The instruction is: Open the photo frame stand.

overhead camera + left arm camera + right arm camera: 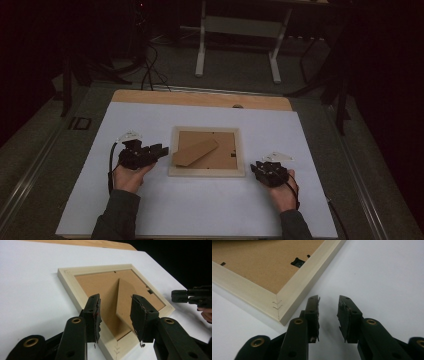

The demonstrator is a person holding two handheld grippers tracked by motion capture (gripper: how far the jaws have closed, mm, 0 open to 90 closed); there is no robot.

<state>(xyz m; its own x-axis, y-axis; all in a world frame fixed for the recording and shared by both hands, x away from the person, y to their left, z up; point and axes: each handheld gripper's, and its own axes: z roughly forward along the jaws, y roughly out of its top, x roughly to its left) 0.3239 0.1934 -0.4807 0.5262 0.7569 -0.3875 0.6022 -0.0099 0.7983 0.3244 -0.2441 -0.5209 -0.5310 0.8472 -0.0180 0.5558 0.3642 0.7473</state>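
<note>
You are resting a picture frame (207, 171) face-down at the centre of the white mat (200, 210), its stand flap up, while your left gripper (159, 149) at nine o'clock and right gripper (256, 169) at four o'clock are hovering beside it, jaws released and empty.

Pale cream wood picture frame (207, 172) with a tan brown cardboard backing (227, 142) and matching stand flap (195, 152), sitting on a plain white bench (200, 210). Both hand-held grippers, left (161, 149) and right (255, 169), are matte black.
</note>
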